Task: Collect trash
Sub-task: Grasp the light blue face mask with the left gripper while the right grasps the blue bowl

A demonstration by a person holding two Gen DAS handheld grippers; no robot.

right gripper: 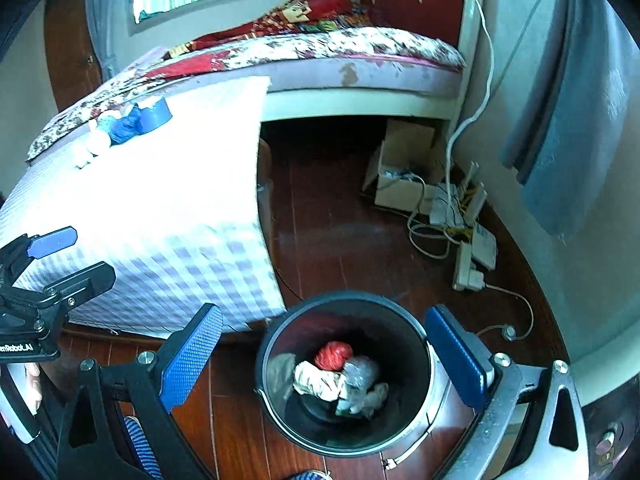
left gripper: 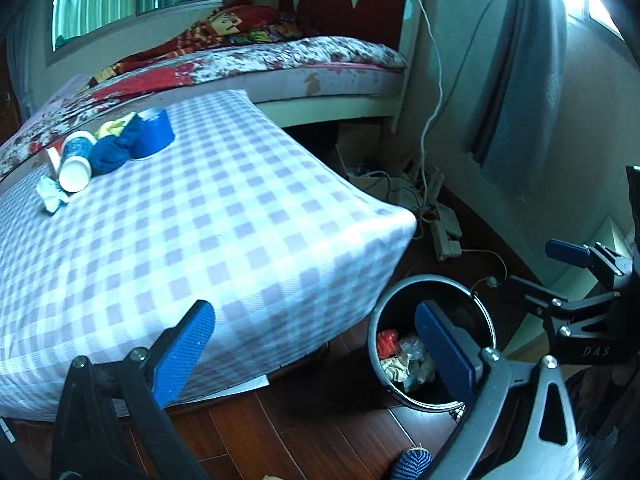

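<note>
My bed fills the back of the room, its floral cover mottled red and white under a scalloped red headboard. In front of it stands the table, draped in a soft lilac-and-white checked cloth that bulges over its corner. The floor is glossy reddish wood planking.

On that floor, just beside the table's corner, sits my round black bin, smooth-walled with a thin rim. It holds a crinkled red wad, a rumpled cream scrap and a wrinkled clear plastic lump, all bunched on the bottom.

The rest of the trash lies at the table's far edge: a blue cylindrical tub, a crumpled blue cloth-like ball touching it, a paper cup tipped on its side with its white mouth towards me, and a small pale crumpled wrapper just beside the cup.

My right gripper hangs above the bin, its ribbed blue pads wide apart and empty. My left gripper is likewise spread wide, gripping nothing, over the table's near corner and the bin.
</note>
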